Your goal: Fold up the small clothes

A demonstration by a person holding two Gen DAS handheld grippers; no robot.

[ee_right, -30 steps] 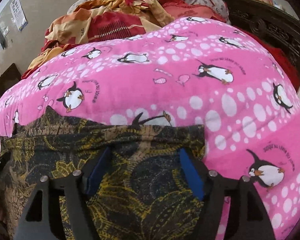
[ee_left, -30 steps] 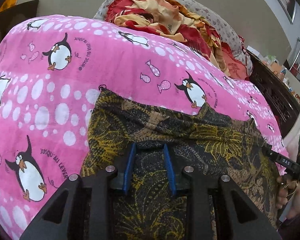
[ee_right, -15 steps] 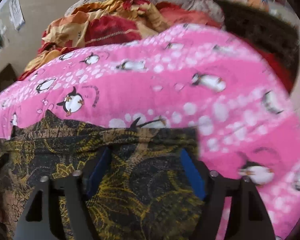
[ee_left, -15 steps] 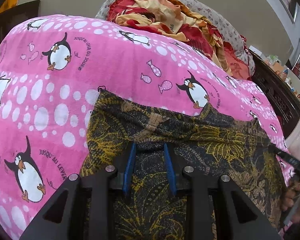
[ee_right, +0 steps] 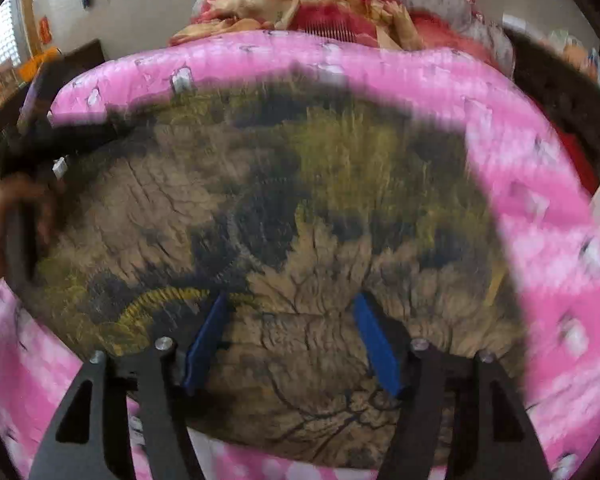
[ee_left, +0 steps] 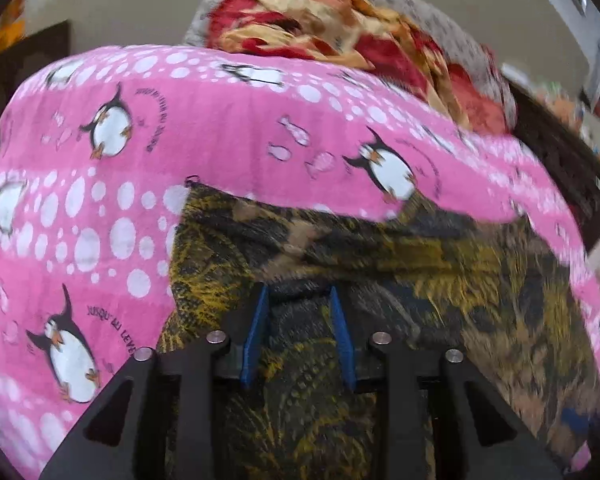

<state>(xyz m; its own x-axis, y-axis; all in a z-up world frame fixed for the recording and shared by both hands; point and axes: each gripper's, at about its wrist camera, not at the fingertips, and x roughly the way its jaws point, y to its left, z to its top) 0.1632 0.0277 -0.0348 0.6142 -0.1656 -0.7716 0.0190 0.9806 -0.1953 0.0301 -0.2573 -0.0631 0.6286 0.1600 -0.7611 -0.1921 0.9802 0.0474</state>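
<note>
A dark garment with a yellow and tan leaf print lies spread on a pink penguin blanket. My left gripper hovers over the garment's left half, blue pads apart with cloth showing between them. My right gripper is open over the garment, which fills the blurred right wrist view. The left gripper and the hand holding it show at the garment's left edge in the right wrist view.
A crumpled red and yellow cloth lies on a grey patterned pillow behind the blanket. A dark wooden bed frame runs along the right. A dark cabinet stands at the far left.
My right gripper has pulled back and risen, so more of the garment now fills its view. My left gripper has shifted slightly; both views are blurred by motion.
</note>
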